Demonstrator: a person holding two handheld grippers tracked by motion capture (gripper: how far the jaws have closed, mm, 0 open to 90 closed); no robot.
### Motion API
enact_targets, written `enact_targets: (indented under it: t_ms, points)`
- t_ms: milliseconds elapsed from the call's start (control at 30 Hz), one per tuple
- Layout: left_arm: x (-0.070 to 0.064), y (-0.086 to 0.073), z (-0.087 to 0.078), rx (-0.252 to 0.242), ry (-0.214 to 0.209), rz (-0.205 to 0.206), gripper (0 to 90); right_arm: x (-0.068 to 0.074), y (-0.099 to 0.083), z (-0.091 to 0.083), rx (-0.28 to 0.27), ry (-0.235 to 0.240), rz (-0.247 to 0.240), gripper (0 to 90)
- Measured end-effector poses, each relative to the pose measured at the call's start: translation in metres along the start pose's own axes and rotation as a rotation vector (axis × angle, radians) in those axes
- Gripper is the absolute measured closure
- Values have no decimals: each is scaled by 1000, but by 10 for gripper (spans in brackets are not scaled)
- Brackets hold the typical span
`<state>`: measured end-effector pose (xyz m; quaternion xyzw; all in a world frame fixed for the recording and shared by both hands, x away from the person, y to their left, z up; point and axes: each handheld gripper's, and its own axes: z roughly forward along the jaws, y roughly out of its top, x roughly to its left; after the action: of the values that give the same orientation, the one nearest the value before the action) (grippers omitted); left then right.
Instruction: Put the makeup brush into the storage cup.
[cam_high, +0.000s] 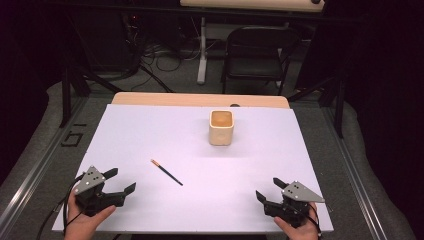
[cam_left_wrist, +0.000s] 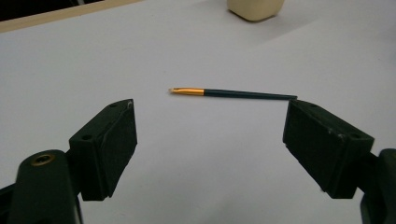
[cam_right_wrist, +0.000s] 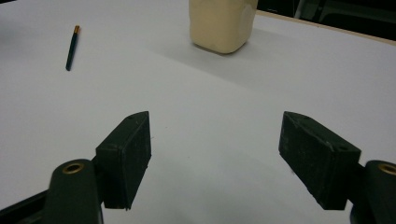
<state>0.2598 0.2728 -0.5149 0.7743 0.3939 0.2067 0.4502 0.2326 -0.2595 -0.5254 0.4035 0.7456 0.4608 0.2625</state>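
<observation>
Both tongs, left tongs (cam_high: 120, 181) and right tongs (cam_high: 267, 190), are gaping wide, empty; left tongs should be straddling the brush (cam_high: 167, 172) mid-handle, centre frame.

The cream cup (cam_left_wrist: 256, 9) is cut by the top edge at 12 o'clock in the left gripper view, its base alone in frame. In the right gripper view the same cup (cam_right_wrist: 222, 24) loses its rim to the top edge — again near 12 o'clock. The pencil's (cam_left_wrist: 232, 93) dark end runs behind the jaw at 3 o'clock, so its tip cannot be told
</observation>
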Motion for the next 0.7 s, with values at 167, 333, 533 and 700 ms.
enact_targets:
  t_ms: [167, 333, 533, 700]
  points:
    - [0, 1, 2, 30, -6, 12, 183, -1, -1, 1, 4, 1, -1, 249]
    - [0, 4, 7, 74, -10, 28, 192, -2, -1, 3, 8, 5, 1, 247]
    - [0, 10, 10, 127, -15, 42, 197, -2, -2, 4, 18, 10, 8, 240]
    - [-1, 15, 12, 174, -16, 61, 198, -1, -2, 6, 24, 14, 7, 239]
